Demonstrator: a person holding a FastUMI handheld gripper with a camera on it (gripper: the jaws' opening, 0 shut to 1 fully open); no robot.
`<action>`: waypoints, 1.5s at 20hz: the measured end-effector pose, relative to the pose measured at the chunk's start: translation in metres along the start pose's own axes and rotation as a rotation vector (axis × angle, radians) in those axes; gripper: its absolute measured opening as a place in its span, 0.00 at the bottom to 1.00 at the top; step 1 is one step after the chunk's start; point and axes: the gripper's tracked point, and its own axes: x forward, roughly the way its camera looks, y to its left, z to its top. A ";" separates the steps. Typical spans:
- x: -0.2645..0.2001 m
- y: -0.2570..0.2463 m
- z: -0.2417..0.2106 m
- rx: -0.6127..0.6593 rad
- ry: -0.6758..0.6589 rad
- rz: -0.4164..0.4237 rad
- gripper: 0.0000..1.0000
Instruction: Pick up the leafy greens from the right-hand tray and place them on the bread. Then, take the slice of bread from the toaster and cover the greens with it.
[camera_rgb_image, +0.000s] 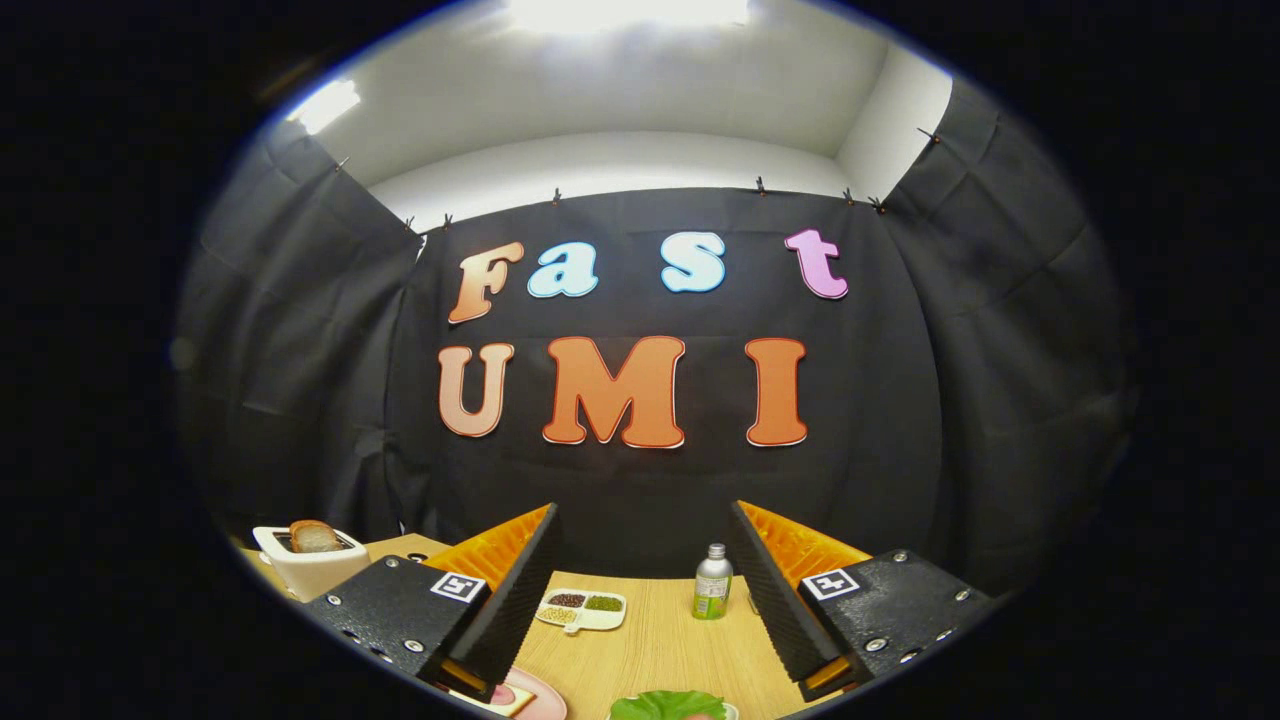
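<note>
My gripper (645, 590) is held high over the wooden table (650, 640), its two fingers wide apart with nothing between them. Below the fingers lies a green leafy piece (668, 705) on a tray whose rim barely shows. Close by the left finger sits a pink plate (535, 695) with a pale slice of bread (500, 700) on it, partly hidden by that finger. To the far left, beyond the left finger, stands a white toaster (308, 560) with a browned bread slice (314, 537) sticking up out of its slot.
A small white divided dish (582, 610) with dark, green and yellow grains sits on the table between the fingers. A silver bottle (712, 583) with a green label stands near the right finger. Black cloth walls close the booth behind and at the sides.
</note>
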 end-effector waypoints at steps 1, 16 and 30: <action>0.001 0.000 -0.003 0.003 0.005 0.001 0.99; -0.004 -0.007 -0.054 -0.006 0.192 -0.002 0.99; -0.021 -0.010 -0.159 -0.042 0.566 -0.004 1.00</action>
